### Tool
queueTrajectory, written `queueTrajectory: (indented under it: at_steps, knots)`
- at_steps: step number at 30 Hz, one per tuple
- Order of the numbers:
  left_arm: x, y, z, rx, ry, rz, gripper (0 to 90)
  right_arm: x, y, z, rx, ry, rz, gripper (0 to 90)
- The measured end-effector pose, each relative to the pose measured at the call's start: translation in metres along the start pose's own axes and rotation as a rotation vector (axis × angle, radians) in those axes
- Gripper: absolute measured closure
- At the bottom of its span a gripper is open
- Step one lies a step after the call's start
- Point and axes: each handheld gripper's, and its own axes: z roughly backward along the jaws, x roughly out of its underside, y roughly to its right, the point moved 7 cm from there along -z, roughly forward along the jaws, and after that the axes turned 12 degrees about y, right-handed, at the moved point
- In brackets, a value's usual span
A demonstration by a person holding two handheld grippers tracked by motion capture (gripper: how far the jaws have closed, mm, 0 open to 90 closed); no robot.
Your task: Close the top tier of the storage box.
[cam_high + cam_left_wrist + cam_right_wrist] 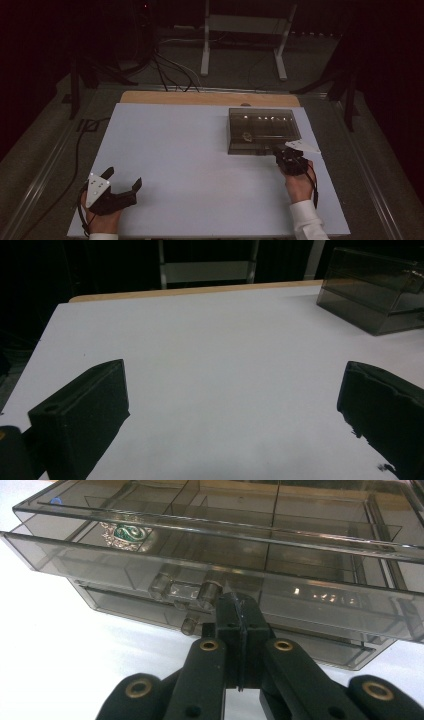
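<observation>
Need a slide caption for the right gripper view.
Right tongs, jaws shut, at the clear handle of a smoky transparent plastic drawer box, upper drawer slightly out with a green ornament inside.

I'm working in what looks like a lab or recording studio rather than a home. The counter (pixel 200 165) is a bare white sheet over a wooden board, ringed by darkness. Beyond its far edge, black cables (pixel 170 70) snake across a grey floor (pixel 240 65), and a white metal stand (pixel 245 30) rises there on splayed feet. Dark frame legs (pixel 75 85) stand at the far left and far right.
</observation>
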Motion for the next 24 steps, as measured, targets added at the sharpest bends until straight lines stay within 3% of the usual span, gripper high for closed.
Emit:
queueTrajectory:
  at_steps: [24]
  knots:
    - [0.0004, 0.0000, -0.0004, 0.000, -0.002, 0.001, 1.1, -0.0014, 0.0025, -0.0081, 0.010, -0.002, 0.000, 90.0]
